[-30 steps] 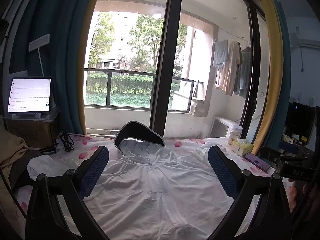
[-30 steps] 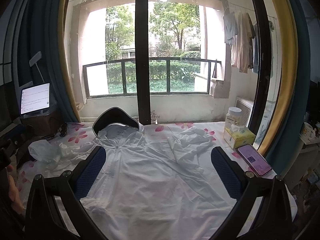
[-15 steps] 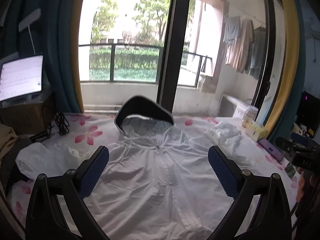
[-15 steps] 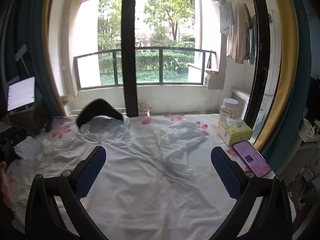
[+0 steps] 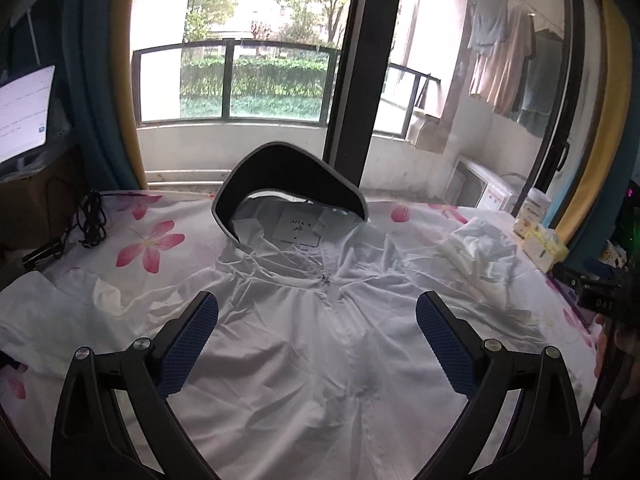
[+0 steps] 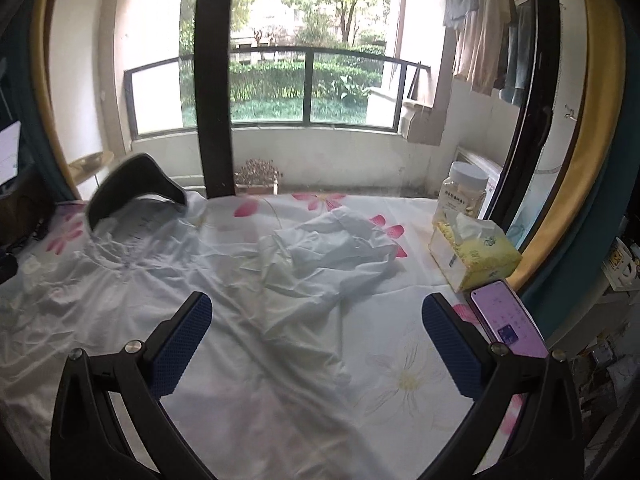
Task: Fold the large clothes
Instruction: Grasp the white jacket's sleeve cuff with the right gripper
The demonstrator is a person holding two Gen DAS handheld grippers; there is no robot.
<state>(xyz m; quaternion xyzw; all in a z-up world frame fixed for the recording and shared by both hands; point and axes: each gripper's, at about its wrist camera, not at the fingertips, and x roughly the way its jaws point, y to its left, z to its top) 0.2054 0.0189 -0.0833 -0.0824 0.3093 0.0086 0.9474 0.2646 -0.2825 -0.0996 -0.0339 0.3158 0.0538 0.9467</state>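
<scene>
A white zip-front hooded jacket (image 5: 304,344) lies spread face up on a flower-print sheet (image 5: 148,240). Its dark-brimmed hood (image 5: 292,184) points toward the window. One sleeve (image 6: 332,248) lies crumpled on the right, and the other sleeve (image 5: 36,312) stretches out to the left. My left gripper (image 5: 318,336) hovers open above the chest and zipper, holding nothing. My right gripper (image 6: 316,340) is open too, above the jacket's right side near the crumpled sleeve (image 5: 480,252). Both sets of blue-padded fingers are apart from the cloth.
A tissue box (image 6: 476,256), a plastic jar (image 6: 464,192) and a lit phone (image 6: 508,320) sit at the bed's right edge. A tangled black cable (image 5: 92,220) and a glowing screen (image 5: 24,116) are on the left. Glass balcony doors stand behind the bed.
Both grippers have moved forward and lower toward the jacket, which now looms larger. The right gripper has swung rightward toward the crumpled sleeve. Both stay open.
</scene>
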